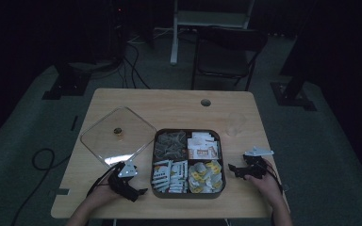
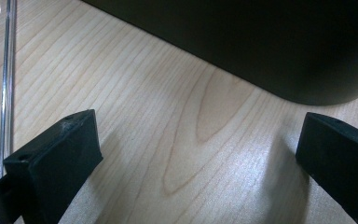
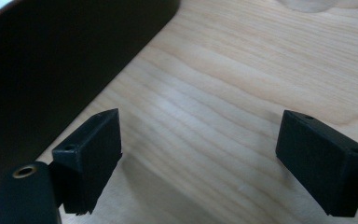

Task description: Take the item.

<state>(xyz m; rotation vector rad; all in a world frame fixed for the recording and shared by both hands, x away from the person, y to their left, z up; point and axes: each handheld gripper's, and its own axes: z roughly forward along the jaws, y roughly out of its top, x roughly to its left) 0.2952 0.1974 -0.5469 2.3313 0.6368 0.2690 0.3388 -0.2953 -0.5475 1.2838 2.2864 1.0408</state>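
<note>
A dark square tray [image 1: 189, 131] with four compartments sits at the table's middle front. It holds greyish bags [image 1: 169, 143], white and orange packets [image 1: 202, 145], white sachets [image 1: 168, 176] and yellow and white packets [image 1: 205, 175]. My left gripper [image 1: 134, 187] lies on the table just left of the tray, open, with bare wood between its jaws [image 2: 196, 154]. The tray's dark wall [image 2: 242, 42] is close ahead of it. My right gripper [image 1: 234, 171] rests just right of the tray, also open and holding nothing [image 3: 198, 154], with the tray wall [image 3: 60, 60] at its left.
A clear square lid [image 1: 115, 136] with a small knob lies flat left of the tray; its edge [image 2: 7, 70] runs beside my left jaw. A clear cup [image 1: 235, 123] stands behind the tray's right corner. A chair [image 1: 228, 49] stands beyond the table.
</note>
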